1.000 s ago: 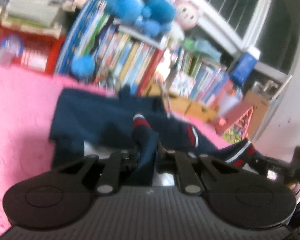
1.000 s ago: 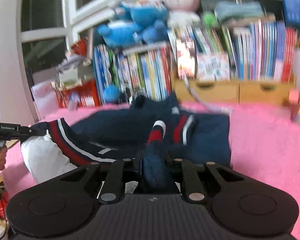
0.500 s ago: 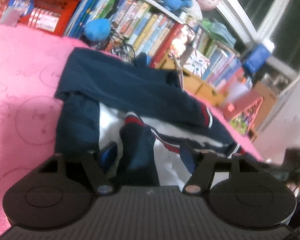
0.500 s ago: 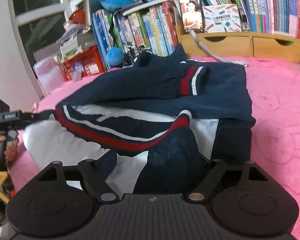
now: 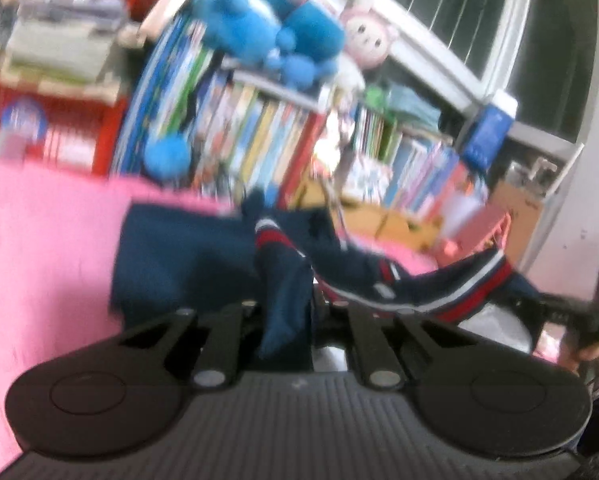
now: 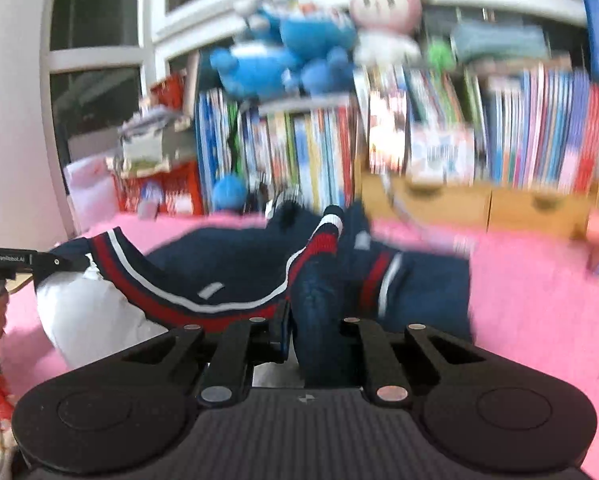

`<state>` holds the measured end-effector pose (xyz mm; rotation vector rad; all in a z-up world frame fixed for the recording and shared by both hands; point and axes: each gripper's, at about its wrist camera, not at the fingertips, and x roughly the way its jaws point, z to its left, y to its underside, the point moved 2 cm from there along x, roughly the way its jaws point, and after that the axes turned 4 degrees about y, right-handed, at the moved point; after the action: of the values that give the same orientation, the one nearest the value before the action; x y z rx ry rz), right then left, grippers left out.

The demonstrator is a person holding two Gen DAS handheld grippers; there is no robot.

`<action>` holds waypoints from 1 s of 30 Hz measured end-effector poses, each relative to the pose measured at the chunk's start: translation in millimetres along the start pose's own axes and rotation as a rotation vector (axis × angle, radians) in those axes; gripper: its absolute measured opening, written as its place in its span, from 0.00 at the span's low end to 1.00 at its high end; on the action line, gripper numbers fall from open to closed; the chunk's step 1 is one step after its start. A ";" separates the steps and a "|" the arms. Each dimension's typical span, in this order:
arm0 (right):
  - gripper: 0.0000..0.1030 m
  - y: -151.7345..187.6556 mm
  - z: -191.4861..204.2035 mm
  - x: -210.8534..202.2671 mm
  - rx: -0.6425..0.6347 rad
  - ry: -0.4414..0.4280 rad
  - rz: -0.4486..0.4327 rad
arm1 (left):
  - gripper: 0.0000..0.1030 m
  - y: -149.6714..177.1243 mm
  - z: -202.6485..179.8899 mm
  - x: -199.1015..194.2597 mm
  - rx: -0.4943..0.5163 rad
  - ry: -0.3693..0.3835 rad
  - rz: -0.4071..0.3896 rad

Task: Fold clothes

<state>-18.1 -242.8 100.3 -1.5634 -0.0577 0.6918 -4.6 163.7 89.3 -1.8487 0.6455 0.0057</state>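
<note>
While both views are blurred, each shows a black handheld gripper pinching a bunched fold of a navy garment trimmed with red and white stripes. From the left wrist camera, the left gripper has its jaws pressed together on a raised fold of dark cloth, whose striped edge runs off to the right toward the right gripper, seen small at the right edge. From the right wrist camera, the right gripper likewise has its jaws pressed on a fold of the garment, and the striped hem stretches left to the left gripper, which holds its other end just above a white inner layer. Most of the garment lies spread on a pink blanket, toward the far side. Behind it stands a shelf of colourful books, with blue plush toys and a pink and white plush rabbit on top. Wooden drawers sit below the books on the right.
</note>
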 end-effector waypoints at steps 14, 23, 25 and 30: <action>0.14 -88.4 -40.7 160.4 -0.114 0.209 -0.062 | 0.11 -76.9 26.6 115.6 0.160 -0.151 -0.059; 0.15 -56.1 -58.8 245.0 -0.125 0.240 0.068 | 0.11 -52.9 67.0 178.3 0.126 -0.210 0.065; 0.16 -48.8 -65.1 254.9 -0.115 0.253 0.093 | 0.12 -50.8 73.2 184.8 0.122 -0.215 0.088; 0.20 -30.6 -73.2 269.5 -0.115 0.279 0.157 | 0.25 -48.2 74.6 202.5 0.143 -0.256 0.179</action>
<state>245.2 -186.3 20.6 -1.7759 0.2387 0.5947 210.9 153.7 40.6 -1.6140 0.6123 0.3012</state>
